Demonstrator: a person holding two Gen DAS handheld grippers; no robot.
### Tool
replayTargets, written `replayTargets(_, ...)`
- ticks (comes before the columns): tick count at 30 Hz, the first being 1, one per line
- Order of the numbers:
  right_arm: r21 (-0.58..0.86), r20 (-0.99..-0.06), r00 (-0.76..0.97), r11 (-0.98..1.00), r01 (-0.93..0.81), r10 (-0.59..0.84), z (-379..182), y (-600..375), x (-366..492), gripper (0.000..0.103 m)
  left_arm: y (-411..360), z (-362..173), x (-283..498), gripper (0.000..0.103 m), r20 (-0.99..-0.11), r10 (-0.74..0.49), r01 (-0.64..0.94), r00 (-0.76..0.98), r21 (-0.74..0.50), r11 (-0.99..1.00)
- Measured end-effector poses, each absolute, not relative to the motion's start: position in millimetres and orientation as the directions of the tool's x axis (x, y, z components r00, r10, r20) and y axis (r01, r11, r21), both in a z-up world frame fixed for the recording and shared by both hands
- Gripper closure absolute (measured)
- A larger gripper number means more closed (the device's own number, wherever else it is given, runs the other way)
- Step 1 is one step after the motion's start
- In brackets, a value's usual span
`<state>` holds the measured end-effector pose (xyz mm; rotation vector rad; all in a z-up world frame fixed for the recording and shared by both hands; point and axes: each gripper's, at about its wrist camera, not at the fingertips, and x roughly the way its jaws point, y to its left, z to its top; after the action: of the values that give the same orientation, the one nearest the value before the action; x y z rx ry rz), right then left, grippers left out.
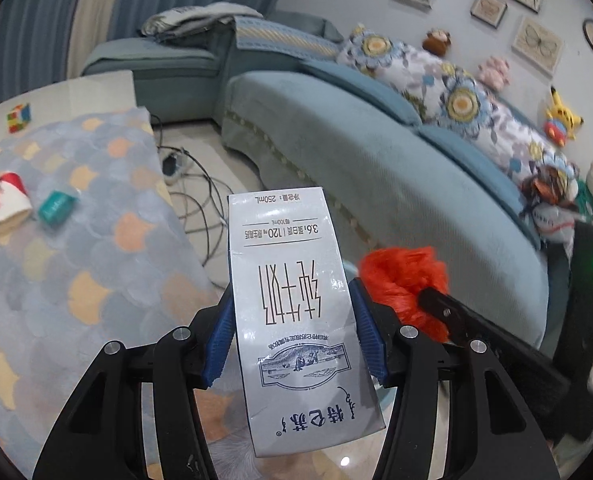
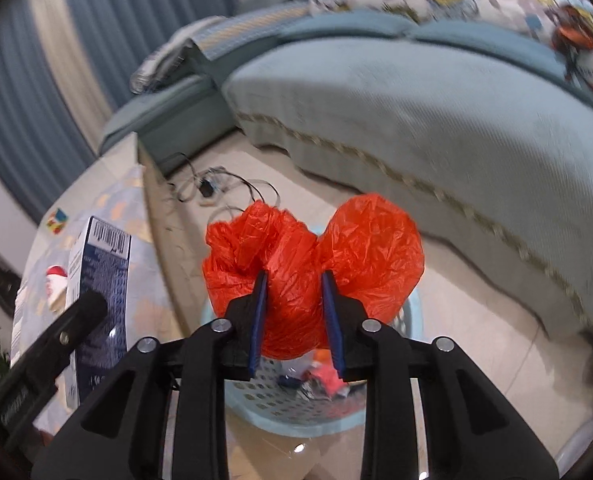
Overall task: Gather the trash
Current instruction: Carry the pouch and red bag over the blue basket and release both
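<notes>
My left gripper (image 1: 292,320) is shut on a white 250 mL milk carton (image 1: 284,232), its blue pads pressing both sides; the carton stands upside down in the left wrist view. In the right wrist view my right gripper (image 2: 294,280) pinches a crumpled orange plastic bag (image 2: 372,240) that bulges out on either side of the pads. The bag hangs above a light blue perforated basket (image 2: 264,396) on the floor with some trash in it. The carton (image 2: 100,264) also shows at the left there. A tipped red-and-white paper cup (image 1: 6,204) and a teal container (image 1: 56,208) lie on the table.
The table wears a scale-patterned blue and orange cloth (image 1: 76,280); a colour cube (image 1: 18,118) sits at its far end. A blue sofa (image 1: 376,168) with cushions and plush toys runs along the right. Cables and a power strip (image 1: 176,168) lie on the floor between them.
</notes>
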<state>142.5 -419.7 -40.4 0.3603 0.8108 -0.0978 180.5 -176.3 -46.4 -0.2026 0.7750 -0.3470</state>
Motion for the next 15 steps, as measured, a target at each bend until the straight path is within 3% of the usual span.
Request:
replayTargets(2,0.29,-0.74,0.67,0.927,0.239,0.058,-53,-423,145,0.072,-178,-54,184,0.05,-0.663,-0.394,0.247,0.637,-0.309,0.918)
replayTargets(5,0.299,-0.747,0.662,0.919,0.256,0.058,-65,-424,145,0.053,-174,-55,187,0.039,-0.66,-0.407,0.247,0.631,-0.327,0.912)
replayTargets(15,0.304,-0.747,0.661,0.92,0.246,0.069,-65,-416,145,0.052,-159,-52,188,0.035,-0.65,-0.402,0.205,0.644,-0.36,0.91)
